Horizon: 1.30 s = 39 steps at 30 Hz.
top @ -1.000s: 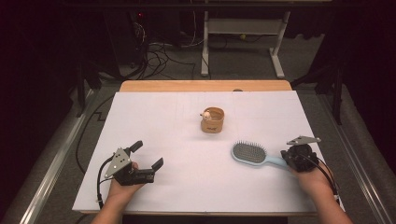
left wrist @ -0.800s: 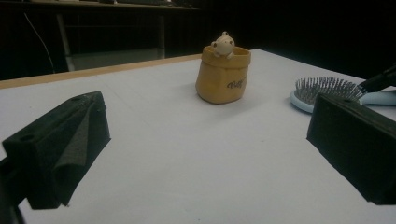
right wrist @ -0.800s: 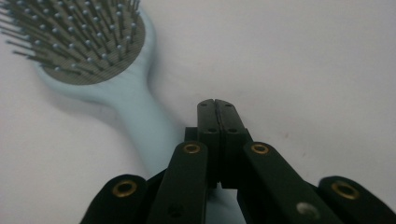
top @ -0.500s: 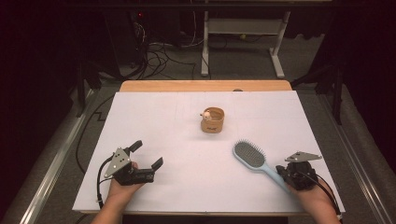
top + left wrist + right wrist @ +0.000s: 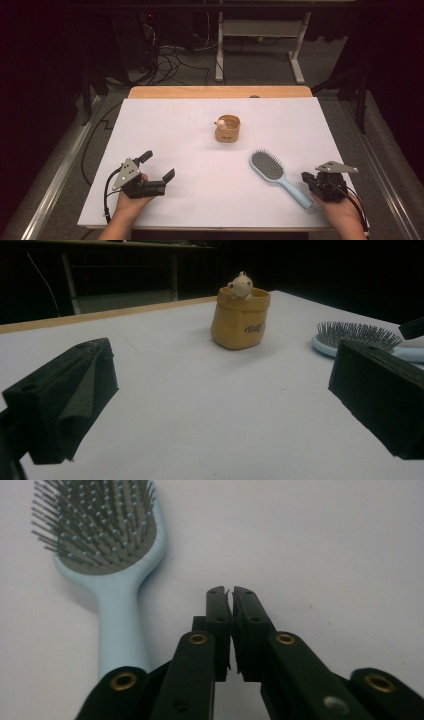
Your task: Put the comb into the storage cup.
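The right gripper (image 5: 230, 594) has its fingers pressed together on nothing; the hairbrush (image 5: 276, 176) lies on the table (image 5: 165, 130) at their ten o'clock. The left gripper (image 5: 159, 167) gapes empty. The brush looks light, stiff and slick, so grasp its narrow handle.

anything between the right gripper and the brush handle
Nothing visible does. The right gripper is shut and empty, with the brush lying just beside it on the white sheet. The tan pot sits farther up the table, out of the way.
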Each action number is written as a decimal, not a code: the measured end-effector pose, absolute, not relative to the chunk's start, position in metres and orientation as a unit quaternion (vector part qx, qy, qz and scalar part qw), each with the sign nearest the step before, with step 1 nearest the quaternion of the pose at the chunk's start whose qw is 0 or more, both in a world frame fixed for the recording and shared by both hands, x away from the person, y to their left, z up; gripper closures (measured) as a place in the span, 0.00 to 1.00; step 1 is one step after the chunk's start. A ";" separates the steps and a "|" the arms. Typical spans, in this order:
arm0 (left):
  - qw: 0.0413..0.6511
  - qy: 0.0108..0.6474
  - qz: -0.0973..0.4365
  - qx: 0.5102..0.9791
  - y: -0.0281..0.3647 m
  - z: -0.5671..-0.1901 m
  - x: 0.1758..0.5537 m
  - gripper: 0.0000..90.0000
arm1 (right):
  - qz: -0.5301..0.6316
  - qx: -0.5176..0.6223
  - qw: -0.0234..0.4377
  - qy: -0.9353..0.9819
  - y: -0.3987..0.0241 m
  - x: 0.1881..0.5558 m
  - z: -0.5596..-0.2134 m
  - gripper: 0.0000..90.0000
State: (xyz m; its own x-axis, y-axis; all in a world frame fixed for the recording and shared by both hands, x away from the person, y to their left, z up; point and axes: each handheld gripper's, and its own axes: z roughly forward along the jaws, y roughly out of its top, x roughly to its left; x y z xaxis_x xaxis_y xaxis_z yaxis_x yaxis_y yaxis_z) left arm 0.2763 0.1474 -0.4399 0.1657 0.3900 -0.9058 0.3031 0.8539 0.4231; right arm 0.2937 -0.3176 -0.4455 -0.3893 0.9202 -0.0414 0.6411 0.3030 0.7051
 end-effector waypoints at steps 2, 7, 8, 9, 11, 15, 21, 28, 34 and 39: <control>0.714 0.646 0.032 0.269 0.147 -0.440 0.276 0.00 | 0.313 0.504 0.225 0.773 -0.320 0.295 -0.447 0.91; 0.712 0.647 0.036 0.270 0.147 -0.441 0.277 0.00 | 0.329 0.507 0.217 0.766 -0.322 0.295 -0.449 0.72; 0.711 0.648 0.034 0.271 0.147 -0.441 0.277 0.00 | 0.331 0.509 0.214 0.765 -0.323 0.296 -0.449 0.68; 0.711 0.648 0.035 0.273 0.147 -0.441 0.277 0.00 | 0.334 0.509 0.213 0.764 -0.324 0.296 -0.450 0.65; 0.710 0.649 0.033 0.272 0.147 -0.441 0.276 0.00 | 0.337 0.509 0.210 0.764 -0.325 0.296 -0.450 0.59; 0.710 0.649 0.033 0.271 0.146 -0.441 0.276 0.00 | 0.346 0.511 0.209 0.758 -0.328 0.295 -0.451 0.47; 0.710 0.647 0.035 0.274 0.146 -0.441 0.276 0.00 | 0.360 0.512 0.211 0.751 -0.331 0.294 -0.454 0.30; 0.711 0.646 0.036 0.276 0.146 -0.442 0.276 0.00 | 0.368 0.517 0.210 0.744 -0.332 0.294 -0.455 0.08; 0.710 0.647 0.035 0.275 0.146 -0.441 0.276 0.00 | 0.383 0.505 0.218 0.742 -0.333 0.292 -0.454 0.00; 0.710 0.648 0.033 0.274 0.146 -0.441 0.276 0.00 | 0.384 0.496 0.223 0.746 -0.333 0.291 -0.450 0.00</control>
